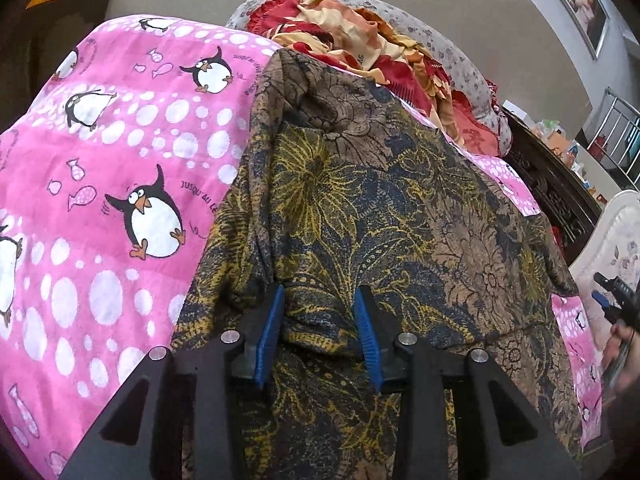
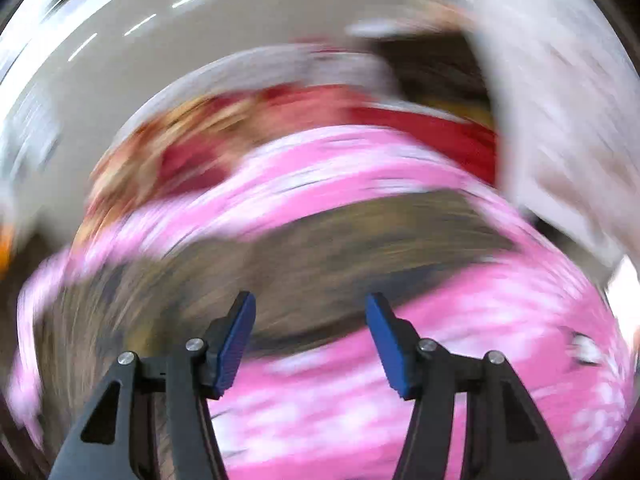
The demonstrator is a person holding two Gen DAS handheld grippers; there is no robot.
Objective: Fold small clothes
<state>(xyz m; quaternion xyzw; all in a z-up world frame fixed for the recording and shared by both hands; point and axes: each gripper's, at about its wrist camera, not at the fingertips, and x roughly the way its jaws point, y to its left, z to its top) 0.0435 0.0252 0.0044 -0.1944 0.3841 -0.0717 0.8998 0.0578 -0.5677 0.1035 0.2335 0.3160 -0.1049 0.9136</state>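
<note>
Left gripper (image 1: pixel 320 320), black-framed with blue ribbed pads, is seen with its jaws slightly parted above a raised ridge of the brown, navy and yellow floral-print garment (image 1: pixel 380 208); whether the pads are pressing the cloth cannot be told. That garment is spread across the pink penguin-and-bubble print blanket (image 1: pixel 100 200), which covers the work surface, and is laid roughly flat with wrinkles and one part turned over at its far end. Beyond the garment's far end, a heap of red and cream patterned fabric (image 1: pixel 360 32) is piled. Right of the garment, at the picture's edge, the right gripper (image 2: pixel 310 332) is partly glimpsed; in its own heavily blurred view its jaws are shown well apart with nothing between them, over the garment's near edge. Folding is judged barely begun: the cloth is laid out, but no clean fold is visible and every fold appears left to make.
</note>
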